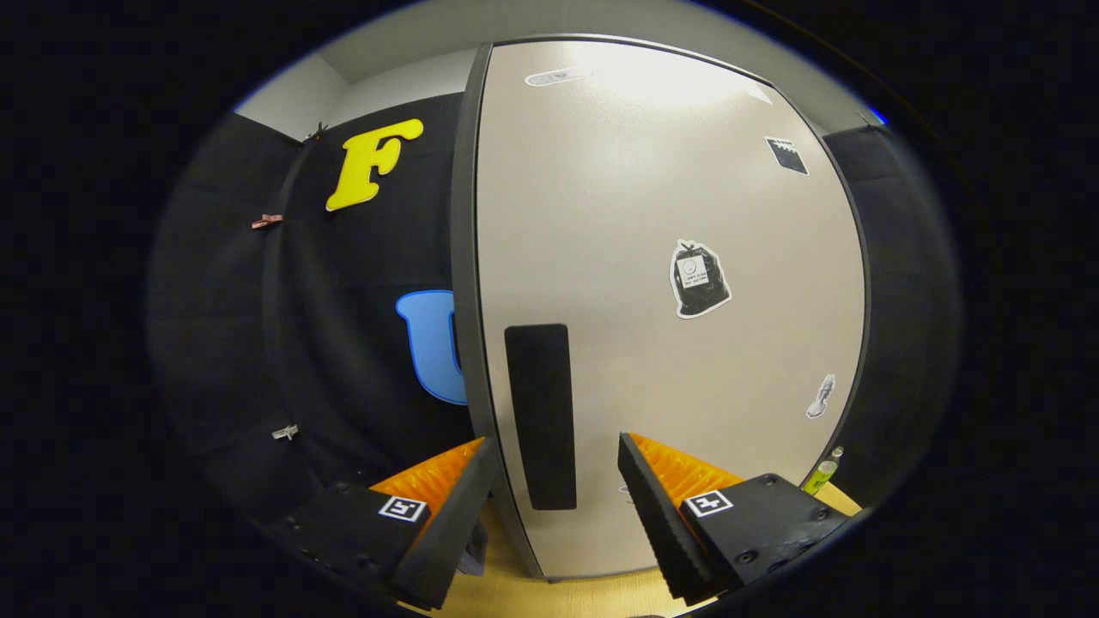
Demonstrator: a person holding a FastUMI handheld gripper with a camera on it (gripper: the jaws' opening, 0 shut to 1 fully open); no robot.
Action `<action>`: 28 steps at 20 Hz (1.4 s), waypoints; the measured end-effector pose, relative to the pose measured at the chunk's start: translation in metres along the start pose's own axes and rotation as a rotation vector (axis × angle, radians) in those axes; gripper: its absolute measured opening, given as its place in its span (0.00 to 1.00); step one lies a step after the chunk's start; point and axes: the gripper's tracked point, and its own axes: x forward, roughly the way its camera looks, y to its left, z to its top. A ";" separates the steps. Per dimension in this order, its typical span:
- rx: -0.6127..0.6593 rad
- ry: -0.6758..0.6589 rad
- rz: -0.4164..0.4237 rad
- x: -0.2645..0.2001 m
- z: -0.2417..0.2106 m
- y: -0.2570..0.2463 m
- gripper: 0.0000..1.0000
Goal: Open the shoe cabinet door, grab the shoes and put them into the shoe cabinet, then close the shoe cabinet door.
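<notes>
The shoe cabinet stands just ahead of me, its pale beige door [670, 257] shut and framed by a dark edge. A black vertical handle [541, 416] sits low on the door near its left edge. My gripper [555, 451] is open, the fingers spread to either side of the handle. The left fingertip [476, 468] is at the door's left edge and the right fingertip [635, 472] is just right of the handle. Nothing is held between them. Several stickers dot the door.
A light wooden surface [558, 592] lies under the cabinet. A small green bottle [822, 472] stands at the cabinet's right foot. Black cloth wall [343, 343] hangs to the left of the cabinet and behind it.
</notes>
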 end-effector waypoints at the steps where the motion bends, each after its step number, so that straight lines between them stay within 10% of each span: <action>1: 0.001 -0.004 -0.005 0.004 0.000 0.000 0.93; 4: 0.004 -0.011 -0.008 0.012 -0.001 0.003 0.93; 14: -0.009 -0.003 -0.026 0.017 -0.007 0.003 0.31; 28: -0.037 0.032 0.040 -0.042 -0.004 0.000 0.31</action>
